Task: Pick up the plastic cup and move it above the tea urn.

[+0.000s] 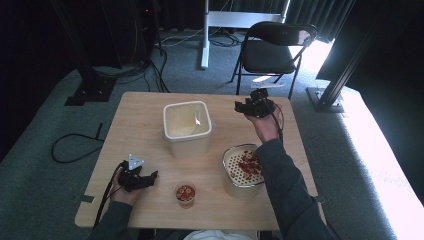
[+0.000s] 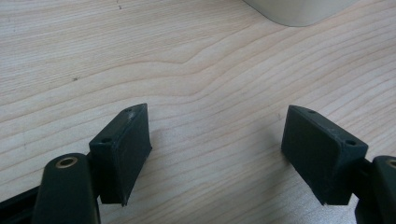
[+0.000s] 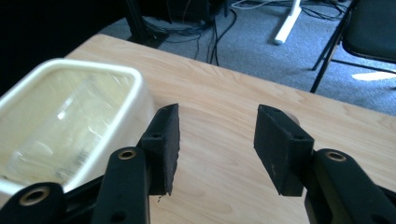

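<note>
The right tongs [image 1: 246,106] hover above the far right part of the table [image 1: 140,107], just beside the cream tub [image 1: 187,127], their jaws parted about halfway with nothing between them; in the right gripper view they frame bare wood, with the tub's rim at the left. The left tongs [image 1: 145,179] rest low at the near left, jaws wide and empty over plain tabletop. The tub, which has a clear, crinkled bit of plastic inside, stands near the middle of the table; a steel strainer bowl [image 1: 243,170] with red pieces on its perforated insert sits near the front right, and a small cup [image 1: 185,194] of similar red bits stands between it and the left tongs. If the right tongs swing toward the tub from here, a jaw could catch the rim and shove or tip the light container, and the person's right sleeve [image 1: 280,175] passes right over the strainer bowl, so a careless pull back could drag it or scatter the red pieces. The table is pale wood with visible grain, unmarked and dry. Around it lie grey carpet, dark curtains, loose black cables, a folding chair [image 1: 274,50] and a white stand [image 1: 207,30], with strong daylight at the right.
</note>
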Tool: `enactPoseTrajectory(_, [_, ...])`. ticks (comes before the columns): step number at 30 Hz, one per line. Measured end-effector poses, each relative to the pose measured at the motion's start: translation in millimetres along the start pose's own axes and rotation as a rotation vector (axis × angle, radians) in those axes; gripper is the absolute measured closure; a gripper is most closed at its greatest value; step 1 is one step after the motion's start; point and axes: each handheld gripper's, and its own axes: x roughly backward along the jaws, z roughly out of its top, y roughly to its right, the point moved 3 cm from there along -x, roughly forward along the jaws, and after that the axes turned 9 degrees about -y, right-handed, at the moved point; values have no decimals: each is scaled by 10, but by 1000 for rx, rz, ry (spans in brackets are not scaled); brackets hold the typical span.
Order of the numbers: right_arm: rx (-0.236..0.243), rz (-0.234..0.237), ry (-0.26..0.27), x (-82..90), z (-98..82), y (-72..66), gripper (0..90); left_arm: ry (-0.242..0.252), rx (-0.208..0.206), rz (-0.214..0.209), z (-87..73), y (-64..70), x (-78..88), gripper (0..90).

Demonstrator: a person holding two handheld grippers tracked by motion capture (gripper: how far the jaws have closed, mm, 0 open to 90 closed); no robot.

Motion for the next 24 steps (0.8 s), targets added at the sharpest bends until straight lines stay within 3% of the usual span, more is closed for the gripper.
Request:
enactPoseTrajectory(5, [-2, -19, -18, 48, -129, 147, 475, 2, -5, -6, -20, 15, 16, 257])
enactPoseTrajectory(6, [-14, -24, -17, 94, -198, 236, 475, 0, -11, -8, -23, 17, 20, 260])
enactPoseTrajectory(14, [-79, -29, -32, 227, -537, 564, 476, 0, -22, -20, -27, 43, 24, 261])
enactPoseTrajectory(20, [-116, -34, -24, 278, -719, 696, 476, 1, -30, -24, -22, 49, 20, 260])
enactPoseTrajectory(24, [-117, -86, -56, 250, -865, 765, 476, 2, -35, -27, -10, 55, 10, 260])
